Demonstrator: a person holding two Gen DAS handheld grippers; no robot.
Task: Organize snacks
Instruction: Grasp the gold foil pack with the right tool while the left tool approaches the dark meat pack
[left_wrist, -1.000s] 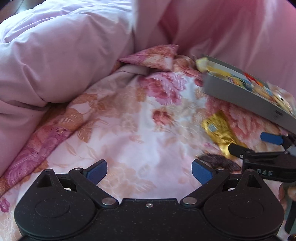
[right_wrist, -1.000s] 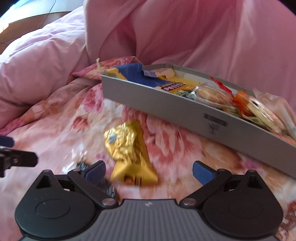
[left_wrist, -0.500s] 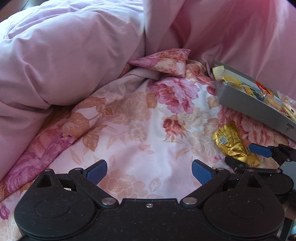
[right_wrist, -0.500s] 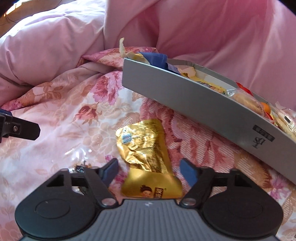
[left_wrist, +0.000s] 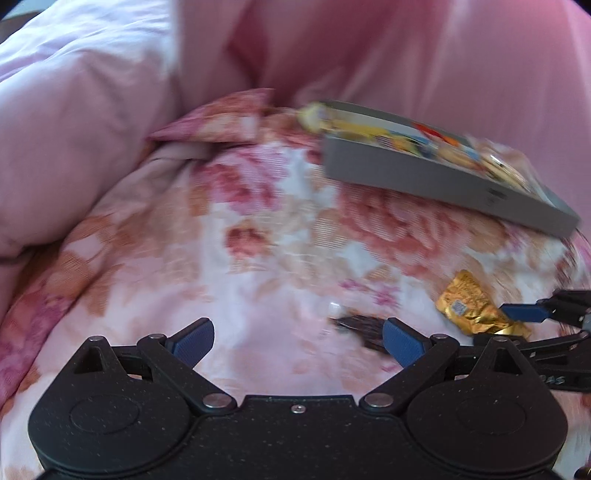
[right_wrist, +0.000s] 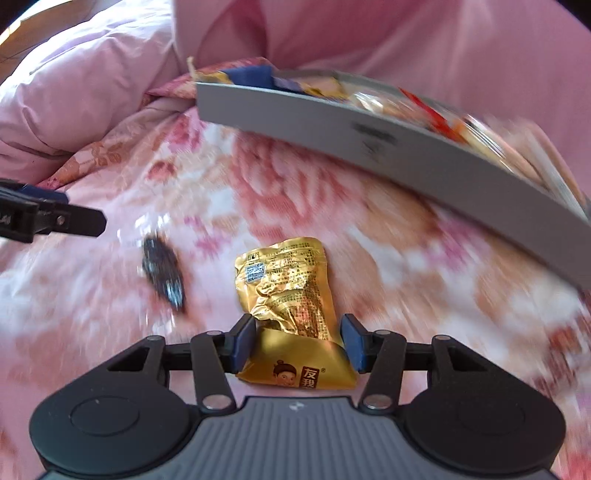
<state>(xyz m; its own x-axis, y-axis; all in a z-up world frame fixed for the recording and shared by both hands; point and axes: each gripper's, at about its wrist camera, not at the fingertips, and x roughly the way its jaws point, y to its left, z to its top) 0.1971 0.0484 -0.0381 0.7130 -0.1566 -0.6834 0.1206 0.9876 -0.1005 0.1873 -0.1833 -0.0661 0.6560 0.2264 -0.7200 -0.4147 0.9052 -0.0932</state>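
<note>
A gold snack packet (right_wrist: 288, 291) lies on the flowered bedspread, and its lower part sits between the blue pads of my right gripper (right_wrist: 298, 345). The jaws are closing and the pads touch the packet's sides. The left wrist view shows the same packet (left_wrist: 467, 306) at the far right, with the right gripper (left_wrist: 502, 326) around it. My left gripper (left_wrist: 297, 332) stands open over the bedspread with nothing between its fingers. A small dark wrapped snack (left_wrist: 364, 328) lies just beyond its right finger and also shows as the dark snack (right_wrist: 164, 273) left of the gold packet.
A flat grey box (right_wrist: 369, 147) filled with several snacks rests on the bed beyond the packet; the grey box (left_wrist: 424, 177) appears at upper right. A pink duvet (left_wrist: 74, 140) is bunched up along the left and back. One left-gripper finger (right_wrist: 55, 221) pokes in from the left.
My right gripper's jaws have narrowed from wide open onto the gold packet. The left gripper has shifted and rolled, so the box and dark snack now show more fully; it stays open.
</note>
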